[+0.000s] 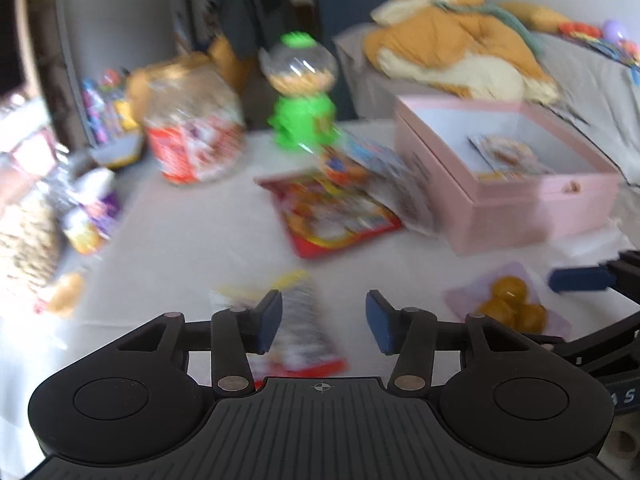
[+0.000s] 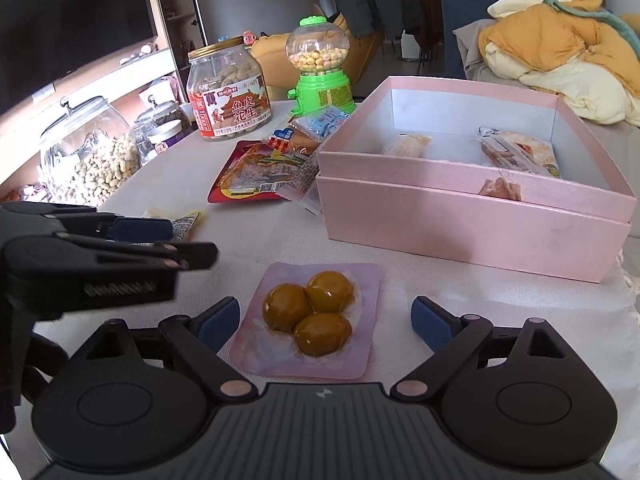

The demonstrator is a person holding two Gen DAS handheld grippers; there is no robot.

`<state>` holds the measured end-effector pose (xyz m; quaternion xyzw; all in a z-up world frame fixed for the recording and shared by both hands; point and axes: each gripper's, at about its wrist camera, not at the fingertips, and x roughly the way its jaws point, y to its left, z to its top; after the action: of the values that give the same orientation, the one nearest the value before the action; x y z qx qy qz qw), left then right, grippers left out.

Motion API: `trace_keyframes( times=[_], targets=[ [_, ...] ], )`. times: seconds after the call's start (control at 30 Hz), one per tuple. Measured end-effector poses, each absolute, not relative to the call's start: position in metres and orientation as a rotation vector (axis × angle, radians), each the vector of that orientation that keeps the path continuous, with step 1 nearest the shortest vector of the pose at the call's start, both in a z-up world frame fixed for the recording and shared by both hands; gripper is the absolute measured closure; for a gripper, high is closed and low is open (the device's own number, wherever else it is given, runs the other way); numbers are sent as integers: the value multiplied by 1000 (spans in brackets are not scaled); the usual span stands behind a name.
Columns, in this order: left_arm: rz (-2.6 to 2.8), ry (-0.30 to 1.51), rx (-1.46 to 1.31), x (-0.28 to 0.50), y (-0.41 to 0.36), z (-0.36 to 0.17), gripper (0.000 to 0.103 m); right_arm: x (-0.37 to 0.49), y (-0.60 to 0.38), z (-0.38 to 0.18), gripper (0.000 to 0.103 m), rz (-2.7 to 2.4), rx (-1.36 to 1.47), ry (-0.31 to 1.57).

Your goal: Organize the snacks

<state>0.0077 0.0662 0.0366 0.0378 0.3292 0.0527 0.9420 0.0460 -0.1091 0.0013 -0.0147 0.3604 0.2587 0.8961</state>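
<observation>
Where snacks crowd it, pink box (image 2: 472,216) sits open.

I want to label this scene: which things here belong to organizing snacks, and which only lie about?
Job: egg pack, pink box, red packet, small packet, blue-white sachets.
Lying about: gumball toy, label jar, glass jar, orange blanket.

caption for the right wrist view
Open right gripper straddles a pouch of three yolks before the pink box.

Yolk pouch (image 2: 310,322) flat on table, pink box (image 2: 472,216) open w/ snacks.
</observation>
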Motion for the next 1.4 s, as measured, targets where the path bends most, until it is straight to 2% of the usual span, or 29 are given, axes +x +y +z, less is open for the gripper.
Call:
trace_keyframes(
  times=[0.1, 0.2, 0.33, 0.6, 0.7, 0.73, 0.83, 1.0, 1.03, 1.1, 1.13, 1.17, 1.3, 1.4],
  targets=[
    [183, 619, -119, -10, 102, 43, 52, 45, -108, 1, 9, 532, -41, 745],
    [166, 657, -321, -8, 134, 34, 53, 44, -105, 1, 9, 527, -53, 742],
    [116, 724, -266, 12, 122, 20, 50, 44, -104, 0, 9, 523, -63, 740],
    [75, 755, 3, 37, 79, 11, 28, 43, -100, -1, 8, 518, -82, 738],
    [39, 760, -19, 43, 85, 11, 28, 45, -97, -2, 1, 538, -99, 756],
    [34, 760, -20, 41, 87, 12, 35, 45, -96, -2, 0, 544, -108, 764],
    [-2, 728, -34, 23, 95, 11, 42, 44, -90, -2, 0, 551, -170, 774],
    [-25, 709, -101, -2, 104, 14, 43, 48, -87, -1, 0, 516, -147, 782],
    [-32, 711, -121, -4, 105, 15, 43, 49, -86, 0, 1, 502, -128, 784],
    [-59, 713, -142, -11, 104, 19, 44, 48, -84, 3, 15, 469, -140, 780],
    [-72, 712, -142, -14, 101, 22, 44, 46, -82, 5, 28, 478, -166, 782],
    [-82, 709, -139, -18, 99, 24, 44, 42, -81, 8, 33, 485, -191, 782],
    [-91, 683, -134, -22, 90, 40, 44, 33, -88, 23, 35, 538, -222, 805],
    [-124, 633, -138, -22, 78, 69, 44, 31, -101, 48, 36, 531, -210, 756]
  ],
)
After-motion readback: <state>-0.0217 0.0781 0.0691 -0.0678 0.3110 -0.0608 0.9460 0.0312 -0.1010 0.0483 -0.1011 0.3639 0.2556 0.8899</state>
